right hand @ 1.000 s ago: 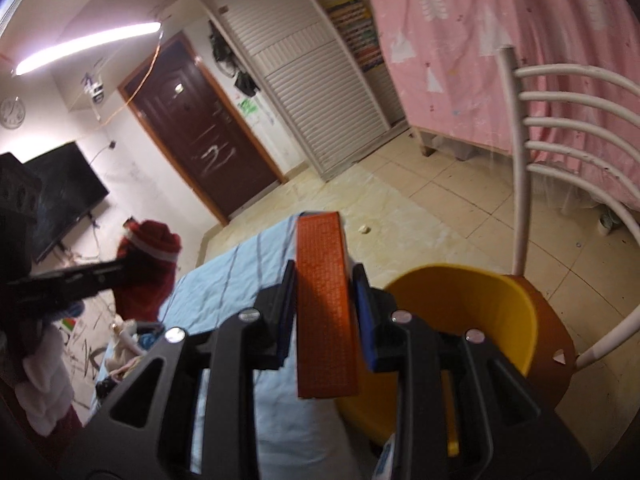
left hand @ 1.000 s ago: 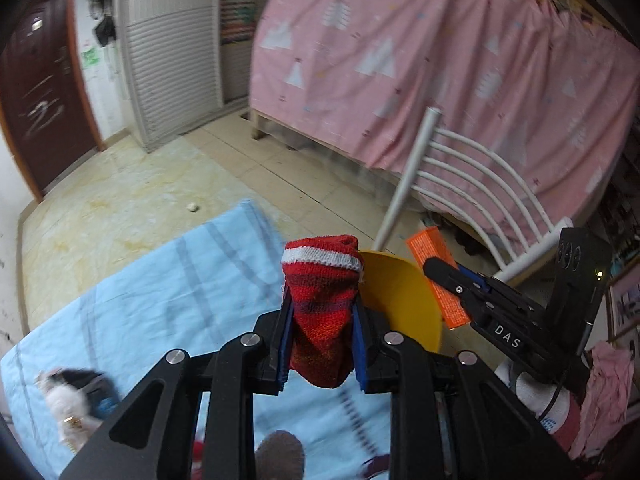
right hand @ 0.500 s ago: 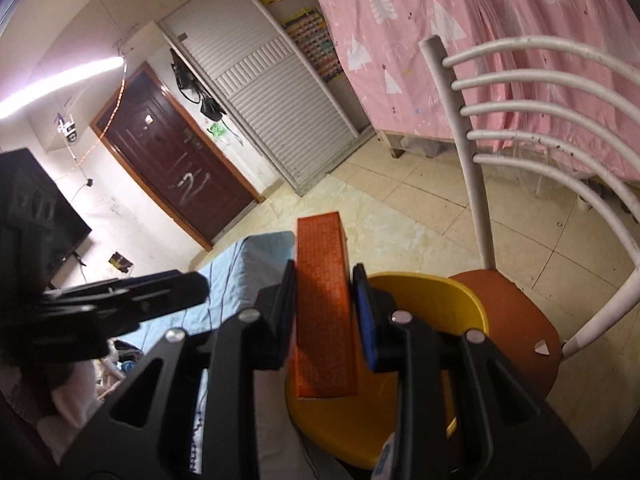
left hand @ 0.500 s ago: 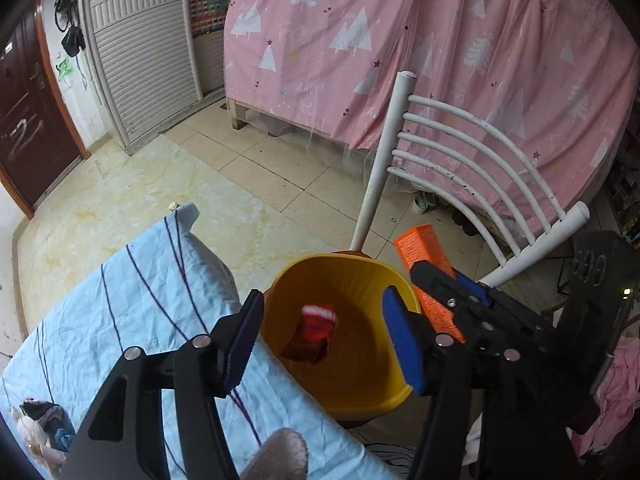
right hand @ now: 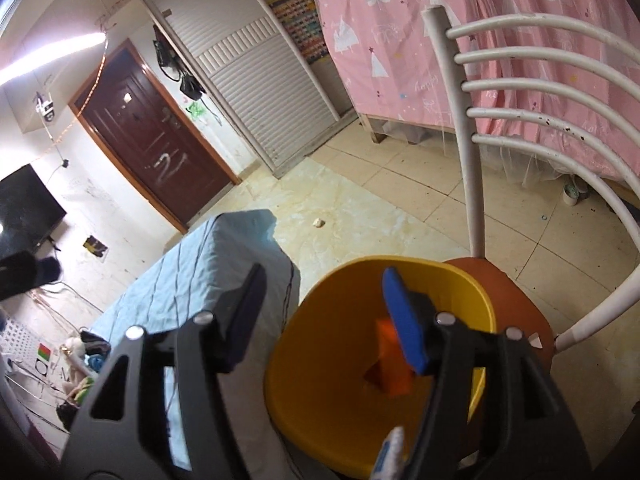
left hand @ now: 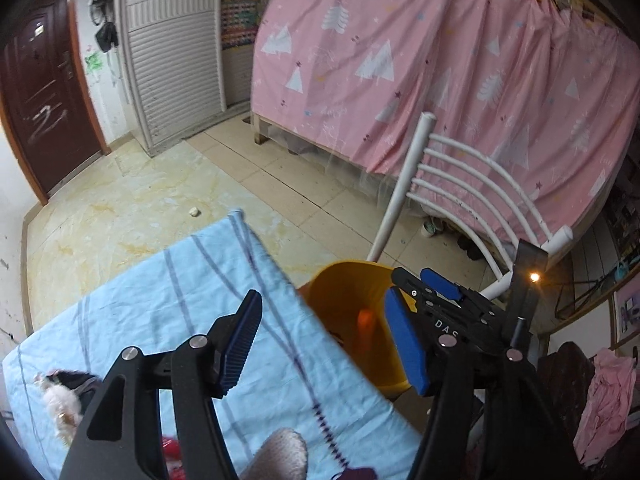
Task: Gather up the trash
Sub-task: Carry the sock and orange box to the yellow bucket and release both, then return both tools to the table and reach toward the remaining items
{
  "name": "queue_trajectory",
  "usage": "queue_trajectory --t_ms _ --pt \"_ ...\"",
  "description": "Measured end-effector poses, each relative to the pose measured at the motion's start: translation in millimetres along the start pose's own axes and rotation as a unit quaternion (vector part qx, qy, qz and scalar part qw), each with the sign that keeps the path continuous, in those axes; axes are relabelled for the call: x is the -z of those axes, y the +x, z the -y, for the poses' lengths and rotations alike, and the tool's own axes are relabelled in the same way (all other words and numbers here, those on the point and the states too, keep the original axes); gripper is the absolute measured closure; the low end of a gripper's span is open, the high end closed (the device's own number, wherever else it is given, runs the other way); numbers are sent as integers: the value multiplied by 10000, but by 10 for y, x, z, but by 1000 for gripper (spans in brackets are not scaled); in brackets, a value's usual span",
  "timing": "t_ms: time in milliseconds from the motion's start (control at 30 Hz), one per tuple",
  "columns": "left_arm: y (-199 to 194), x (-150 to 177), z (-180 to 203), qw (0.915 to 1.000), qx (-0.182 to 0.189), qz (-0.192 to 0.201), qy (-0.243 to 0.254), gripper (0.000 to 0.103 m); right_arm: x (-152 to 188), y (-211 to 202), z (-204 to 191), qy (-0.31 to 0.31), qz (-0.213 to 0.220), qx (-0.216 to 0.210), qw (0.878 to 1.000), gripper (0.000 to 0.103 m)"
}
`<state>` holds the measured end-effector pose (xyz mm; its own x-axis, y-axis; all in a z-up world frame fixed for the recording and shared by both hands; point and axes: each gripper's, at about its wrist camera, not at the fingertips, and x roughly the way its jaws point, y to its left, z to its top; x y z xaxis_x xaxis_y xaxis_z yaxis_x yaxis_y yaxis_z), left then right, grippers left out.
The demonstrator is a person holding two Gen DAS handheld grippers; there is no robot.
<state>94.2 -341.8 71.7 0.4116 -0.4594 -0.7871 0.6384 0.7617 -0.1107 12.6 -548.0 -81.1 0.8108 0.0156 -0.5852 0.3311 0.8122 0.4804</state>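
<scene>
- The orange box [right hand: 390, 364] is a piece of trash, and it is inside the yellow bin [right hand: 320, 360] — it looks like it is tumbling down in there, a bit blurry.
- The yellow bin sits on the brown seat of a white chair [right hand: 472, 152], just beside the bench with the blue cloth [left hand: 168, 292].
- The right tool [right hand: 324, 312] is right over the bin. Its two sides are wide apart and it holds nothing.
- The left tool [left hand: 324, 344] is over the edge of the blue cloth, near the bin. Its sides are wide apart too, and nothing is in it.
- So I think this bit of the job is done: the orange box is in the bin.
- There looks to be more to pick up — a fluffy white thing [left hand: 60, 404] lies at the far corner of the cloth, and something red [left hand: 172, 448] peeks out under the left tool. I cannot tell what they are.
- A small white lump [left hand: 194, 211] also lies on the floor, well away from the bin.
</scene>
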Motion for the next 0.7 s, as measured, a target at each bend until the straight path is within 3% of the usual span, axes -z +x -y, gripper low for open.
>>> queue_trajectory --t_ms 400,700 --pt "-706 150 -845 9966 -425 539 -465 43 84 -5 -908 -779 -91 -292 9965 42" --pt "-961 414 -1505 9905 -793 639 -924 41 315 24 -1586 -1333 -319 -702 9881 37"
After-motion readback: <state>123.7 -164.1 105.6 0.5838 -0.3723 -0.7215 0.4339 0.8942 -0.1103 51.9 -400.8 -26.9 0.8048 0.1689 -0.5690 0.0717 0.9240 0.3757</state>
